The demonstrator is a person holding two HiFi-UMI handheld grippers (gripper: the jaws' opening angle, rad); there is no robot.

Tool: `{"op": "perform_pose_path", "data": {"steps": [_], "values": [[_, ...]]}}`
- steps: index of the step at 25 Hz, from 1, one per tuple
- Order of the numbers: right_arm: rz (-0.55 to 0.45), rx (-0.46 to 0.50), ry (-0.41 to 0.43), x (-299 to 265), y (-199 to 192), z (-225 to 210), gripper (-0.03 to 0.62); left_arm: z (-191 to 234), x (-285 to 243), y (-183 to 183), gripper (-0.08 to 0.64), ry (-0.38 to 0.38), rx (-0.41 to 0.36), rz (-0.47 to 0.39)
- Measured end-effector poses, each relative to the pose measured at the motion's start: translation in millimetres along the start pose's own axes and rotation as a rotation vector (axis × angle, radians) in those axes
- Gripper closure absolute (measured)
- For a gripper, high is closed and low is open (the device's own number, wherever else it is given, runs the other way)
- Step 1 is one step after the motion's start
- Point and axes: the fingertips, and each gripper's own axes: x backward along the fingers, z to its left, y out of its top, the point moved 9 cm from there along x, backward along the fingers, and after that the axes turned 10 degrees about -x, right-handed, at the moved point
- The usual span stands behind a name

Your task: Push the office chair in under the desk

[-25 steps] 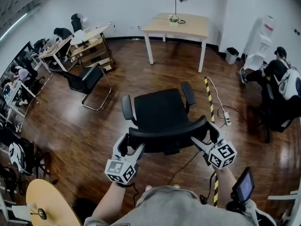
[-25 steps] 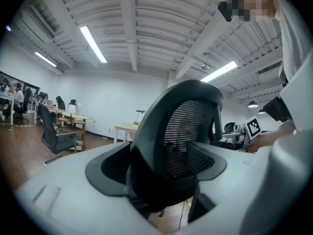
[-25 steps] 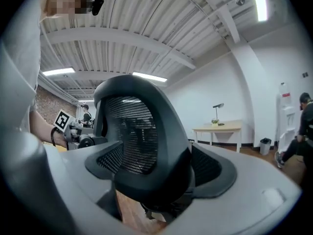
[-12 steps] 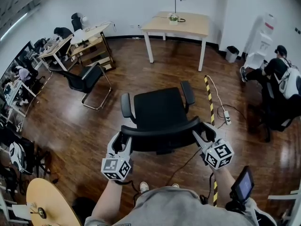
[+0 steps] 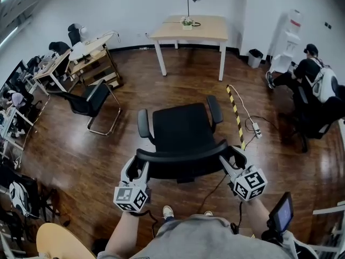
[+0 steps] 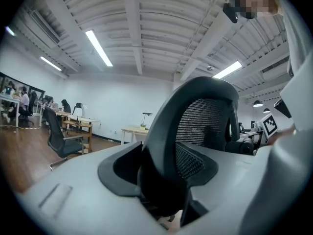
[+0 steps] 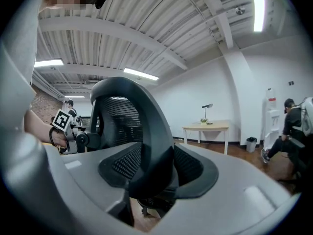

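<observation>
Both jaw pairs, wide a second earlier, had just been closed: left gripper (image 5: 139, 164) and right gripper (image 5: 230, 158) were clamped on the backrest of the office chair (image 5: 183, 129).

Dark polished wood floor (image 5: 75, 155) spreads around you, closed off ahead by a white wall (image 5: 135, 7). To your left a black cantilever chair (image 5: 89, 101) stands near cluttered worktables (image 5: 89, 50); to your right are a water dispenser (image 5: 291, 28) and a small bin (image 5: 254, 57). Strip lights (image 6: 99, 48) run along the ribbed white ceiling (image 6: 146, 23).
</observation>
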Motion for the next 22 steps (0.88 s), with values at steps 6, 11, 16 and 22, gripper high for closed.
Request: {"op": "perform_pose_path", "data": {"steps": [6,11,16,22], "values": [[-0.027,-0.011,-0.077,-7.1,-18.1,56.9,0.393,52.9,8.8,-7.2,0.357,-0.076,-0.003,-0.007],[-0.047,-0.017,-0.117,-20.3,-25.7,90.0,0.387,89.6,0.1,-8.0,0.359,-0.106,-0.001,-0.016],[-0.057,-0.017,-0.147,-28.1,-29.1,116.0,0.382,114.5,-5.7,-6.6,0.359,-0.128,0.004,-0.019],[-0.066,-0.015,-0.193,-30.1,-33.1,130.5,0.382,126.1,-6.3,-7.8,0.359,-0.169,0.001,-0.025]]}}
